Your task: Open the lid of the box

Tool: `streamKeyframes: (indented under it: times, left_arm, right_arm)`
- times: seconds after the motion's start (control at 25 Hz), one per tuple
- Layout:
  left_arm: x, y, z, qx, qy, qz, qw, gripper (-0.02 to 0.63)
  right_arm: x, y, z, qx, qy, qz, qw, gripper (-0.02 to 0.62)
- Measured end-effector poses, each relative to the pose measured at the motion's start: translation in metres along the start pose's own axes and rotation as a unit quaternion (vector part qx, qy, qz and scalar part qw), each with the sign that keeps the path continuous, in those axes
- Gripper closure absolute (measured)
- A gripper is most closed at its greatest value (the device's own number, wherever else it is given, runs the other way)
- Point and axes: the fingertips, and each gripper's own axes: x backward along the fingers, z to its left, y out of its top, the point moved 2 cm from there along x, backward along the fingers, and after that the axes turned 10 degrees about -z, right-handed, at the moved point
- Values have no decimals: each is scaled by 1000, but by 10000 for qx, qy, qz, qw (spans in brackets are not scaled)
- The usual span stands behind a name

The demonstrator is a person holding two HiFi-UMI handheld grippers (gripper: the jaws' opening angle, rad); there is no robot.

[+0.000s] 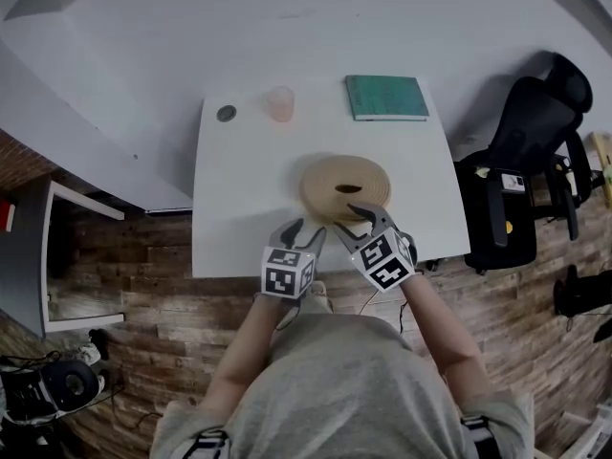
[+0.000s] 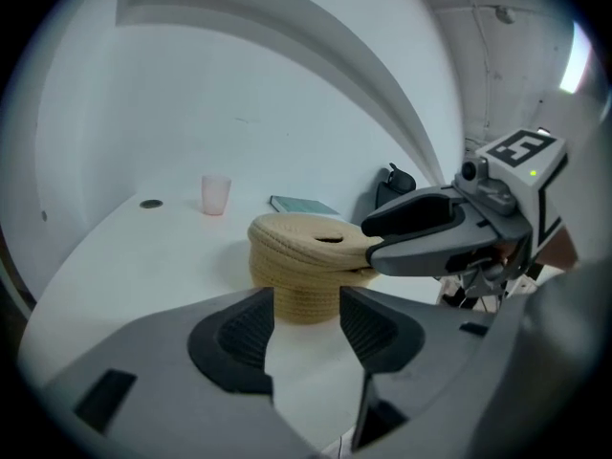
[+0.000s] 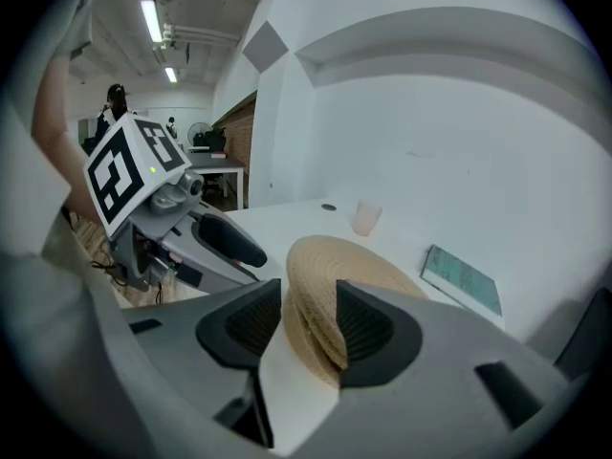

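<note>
Nearest, a grey-shirted torso and two bare forearms reaching out to the near edge of a white rectangular table. At their ends, side by side, the left gripper and the right gripper, each topped by a cube of black-and-white square markers, both tilted down toward the tabletop.

Left gripper: released, jaws apart, nothing between the ribbed black pads. Tips just short of the task's thing, aimed at its lower wall.

Right gripper: likewise released, jaws apart, but set astride the near rim of the lid, one jaw above and one below. No clear press of the pads on the weave. Touching or not: cannot tell.

Directly ahead of both sets of tips, the round straw-coloured box of coiled woven rope, upright on the table. On top, the flat woven lid of the same straw colour, wider than the body, with a small dark hole at its centre, resting on the body.

Well beyond the box, ahead and left of the left gripper, a small dark round disc; just right of that, a translucent pink plastic cup, upright. Ahead and right of the right gripper, a flat teal-green book at the table's far corner.

Off the table, far right of the right gripper, a black office chair on a brick-patterned floor. Farthest, a plain white wall
</note>
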Motion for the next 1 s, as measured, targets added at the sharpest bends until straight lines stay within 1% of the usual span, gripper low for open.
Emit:
streamKeyframes:
  times: [0.24, 0.44, 0.6, 1.0]
  left_arm:
    - [-23, -10, 7, -149, -89, 279, 9995, 400]
    - [-36, -14, 13, -191, -145, 437, 9988, 388]
    - [-45, -18, 15, -279, -187, 567, 9978, 379]
    - [-55, -23, 15, -388, -175, 692, 9967, 373]
  right_arm:
    - [-14, -7, -1, 587, 114, 318, 9977, 423]
    - [-22, -10, 1, 927, 290, 531, 9939, 430]
    - [-24, -13, 1, 953, 417, 650, 9924, 444]
    - [-24, -17, 0, 934, 451, 658, 9924, 456]
